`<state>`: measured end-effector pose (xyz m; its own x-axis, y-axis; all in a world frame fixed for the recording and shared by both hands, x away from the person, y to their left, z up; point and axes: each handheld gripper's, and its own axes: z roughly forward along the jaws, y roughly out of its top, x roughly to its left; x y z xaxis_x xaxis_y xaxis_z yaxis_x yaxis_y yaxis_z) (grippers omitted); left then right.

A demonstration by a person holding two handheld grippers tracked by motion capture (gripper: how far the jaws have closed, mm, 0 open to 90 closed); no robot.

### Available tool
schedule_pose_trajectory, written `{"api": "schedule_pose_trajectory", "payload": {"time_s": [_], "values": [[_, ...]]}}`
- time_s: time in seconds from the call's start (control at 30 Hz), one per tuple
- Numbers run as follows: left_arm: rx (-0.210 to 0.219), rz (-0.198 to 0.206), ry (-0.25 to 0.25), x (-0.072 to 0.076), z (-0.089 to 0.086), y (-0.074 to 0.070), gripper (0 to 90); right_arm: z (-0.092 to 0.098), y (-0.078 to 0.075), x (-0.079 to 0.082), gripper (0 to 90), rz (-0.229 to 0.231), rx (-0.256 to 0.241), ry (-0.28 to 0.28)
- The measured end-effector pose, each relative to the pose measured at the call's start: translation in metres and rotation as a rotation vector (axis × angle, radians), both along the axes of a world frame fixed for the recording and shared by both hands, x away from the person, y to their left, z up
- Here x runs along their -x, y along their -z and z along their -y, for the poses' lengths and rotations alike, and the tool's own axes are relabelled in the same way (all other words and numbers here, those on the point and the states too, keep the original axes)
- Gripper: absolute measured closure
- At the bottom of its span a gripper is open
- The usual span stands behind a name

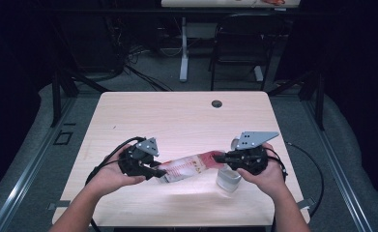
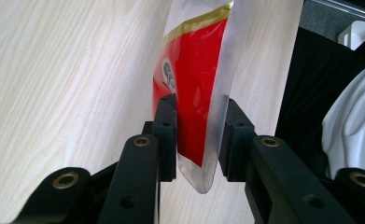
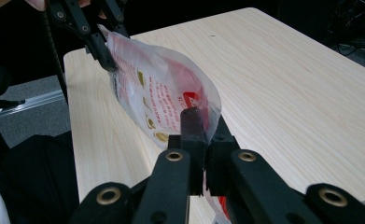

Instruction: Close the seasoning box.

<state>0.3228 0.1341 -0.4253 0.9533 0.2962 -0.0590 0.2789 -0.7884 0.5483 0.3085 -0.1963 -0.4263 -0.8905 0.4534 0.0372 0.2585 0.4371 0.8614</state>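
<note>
1. The left claw point(image 1: 158, 170) is gripping one end of a red and clear plastic pouch point(image 1: 189, 167); in the left gripper view its jaws are pressing on the pouch point(image 2: 196, 93) from both sides.
2. The right claw point(image 1: 219, 157) is holding the opposite end, its jaws closing together on the pouch point(image 3: 166, 98) edge.
3. The pouch is hanging just above the tabletop point(image 1: 177, 116), stretching between the two claws, near the person's edge.
4. Its long axis is running from left to right, slightly rising toward the right claw.
5. A small clear container point(image 1: 228, 178) is standing under the right hand point(image 1: 266, 176), so I judge this side is nearer for pouring or placing.
</note>
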Motion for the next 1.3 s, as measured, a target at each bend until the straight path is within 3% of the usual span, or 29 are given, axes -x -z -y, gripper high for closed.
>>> {"api": "schedule_pose_trajectory", "payload": {"time_s": [1.3], "values": [[0.031,0.039,0.021,-0.006,0.008,-0.029,73.9,0.018,0.001,-0.003,88.1,-0.021,-0.021,0.037]]}}
